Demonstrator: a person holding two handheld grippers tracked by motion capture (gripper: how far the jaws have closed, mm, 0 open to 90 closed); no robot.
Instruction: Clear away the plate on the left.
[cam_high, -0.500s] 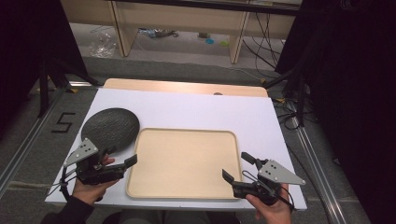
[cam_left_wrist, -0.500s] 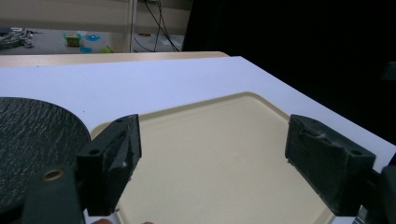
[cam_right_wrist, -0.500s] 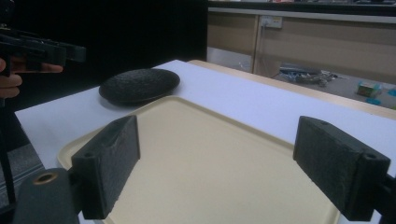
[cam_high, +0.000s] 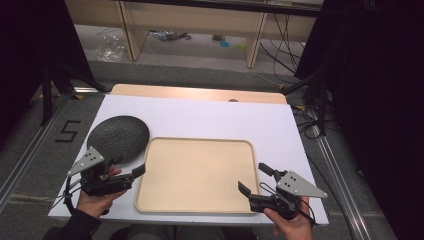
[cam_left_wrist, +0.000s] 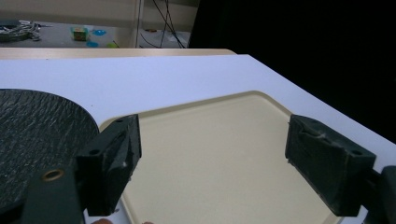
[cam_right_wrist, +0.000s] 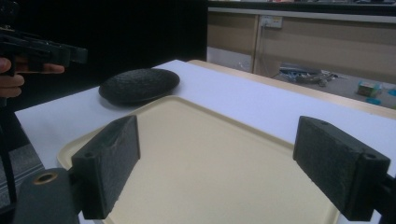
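While both hands rest at the near edge of the white bench, the left tool sits at the left near corner of the beige tray, with its jaws spread wide and nothing between them. In the left gripper view, the two black pads frame the bare tray floor, one pad standing above the tray's rounded corner and the other further over its inside. The dark textured round plate lies on the bench just beside the tray's far left corner, touching or nearly touching its rim; whether the two actually meet cannot be told. The plate lies directly ahead of the left tool, and the grey three-cornered plate on that tool overlaps its near edge in the high view. The right tool is held at the right near corner of the tray, its jaws likewise wide apart and holding nothing, pointing inward across the tray. In the right gripper view, the tray's flat surface shows between the pads, with the dark plate lying beyond the tray's far rim. The tray is flat on the bench, its long side parallel to the near edge.
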